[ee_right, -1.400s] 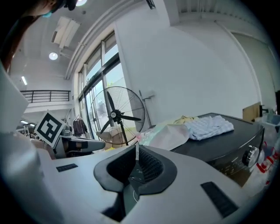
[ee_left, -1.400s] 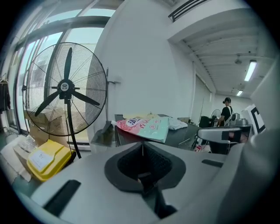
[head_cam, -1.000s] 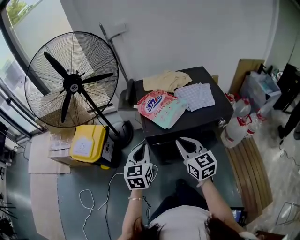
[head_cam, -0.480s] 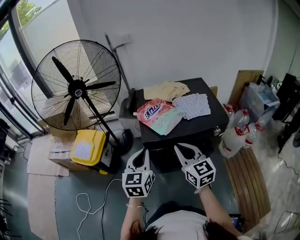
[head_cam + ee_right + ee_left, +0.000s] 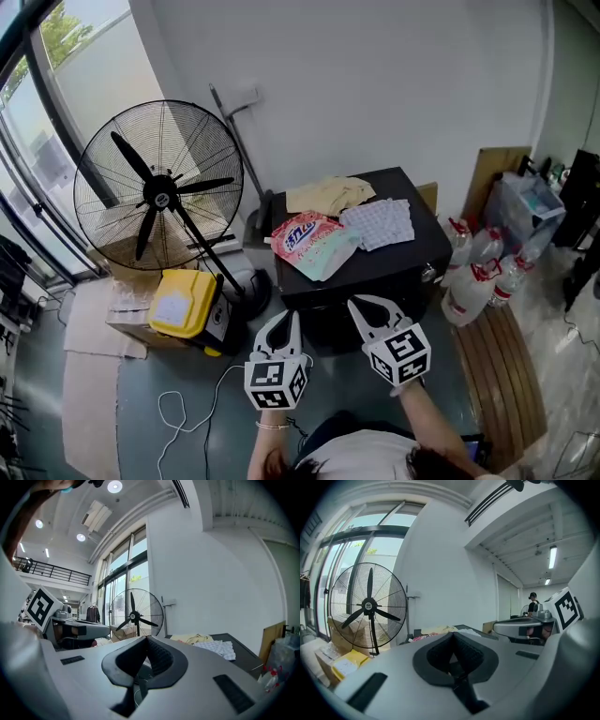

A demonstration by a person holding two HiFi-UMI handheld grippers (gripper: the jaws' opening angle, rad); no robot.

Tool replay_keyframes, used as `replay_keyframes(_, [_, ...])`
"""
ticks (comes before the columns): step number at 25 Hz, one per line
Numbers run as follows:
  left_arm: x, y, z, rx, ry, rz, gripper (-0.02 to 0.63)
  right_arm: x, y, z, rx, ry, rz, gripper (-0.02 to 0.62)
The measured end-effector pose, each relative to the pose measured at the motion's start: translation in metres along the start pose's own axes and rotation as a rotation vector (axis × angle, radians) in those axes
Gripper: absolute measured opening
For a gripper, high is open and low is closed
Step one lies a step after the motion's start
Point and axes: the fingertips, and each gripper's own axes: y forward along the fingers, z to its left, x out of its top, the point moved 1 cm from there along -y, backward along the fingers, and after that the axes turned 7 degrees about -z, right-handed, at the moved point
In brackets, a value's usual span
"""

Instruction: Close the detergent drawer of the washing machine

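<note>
1. Hovering just in front of washing machine (image 5: 398,264): left gripper (image 5: 289,319), jaws pressing together, nothing betw them.
2. Right gripper (image 5: 356,305) is hanging beside it, jaws meeting too, empty.
3. Detergent drawer: can't make it out on the machine; detergent bag (image 5: 314,242) is lying on top.

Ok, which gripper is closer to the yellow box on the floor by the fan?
Left. In the head view the left gripper is just right of the yellow box; the right gripper is farther right, before the black cabinet.
</note>
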Motion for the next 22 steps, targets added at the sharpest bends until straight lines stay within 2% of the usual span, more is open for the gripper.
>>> replay_keyframes(11, [0.004, 0.004, -0.031, 0.015, -0.011, 0.004, 0.017, 0.013, -0.025, -0.018, 0.015, -0.085, 0.019, 0.026])
replay_keyframes(22, [0.004, 0.0, -0.054, 0.015, 0.002, 0.017, 0.017, 0.014, -0.048, -0.035, -0.004, -0.067, 0.017, 0.026])
